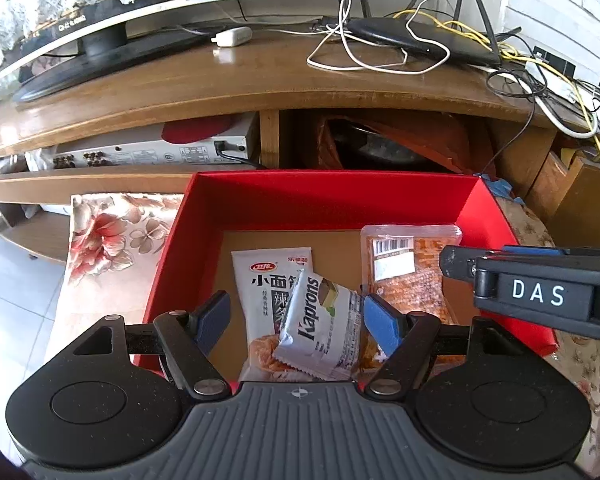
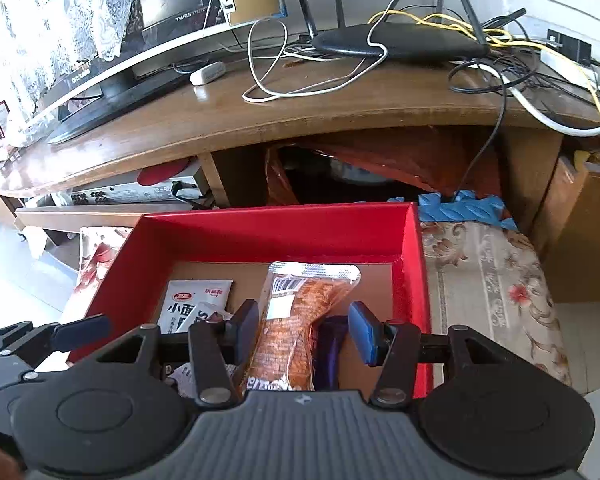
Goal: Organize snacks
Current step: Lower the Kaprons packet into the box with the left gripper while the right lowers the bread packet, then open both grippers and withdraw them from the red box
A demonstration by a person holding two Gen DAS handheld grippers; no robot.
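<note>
Red box [image 1: 332, 200] on floral cloth [image 1: 112, 240]

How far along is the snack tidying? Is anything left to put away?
Three packets already lie in the red box: a white noodle-snack packet, a Kaprons packet and an orange packet. Both grippers, left and right, hold nothing, fingers apart. No loose snacks show outside the box.

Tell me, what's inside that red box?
The red box holds a white noodle-snack packet, a silver Kaprons packet lying on it, and an orange snack packet. Something purple is mostly hidden.
</note>
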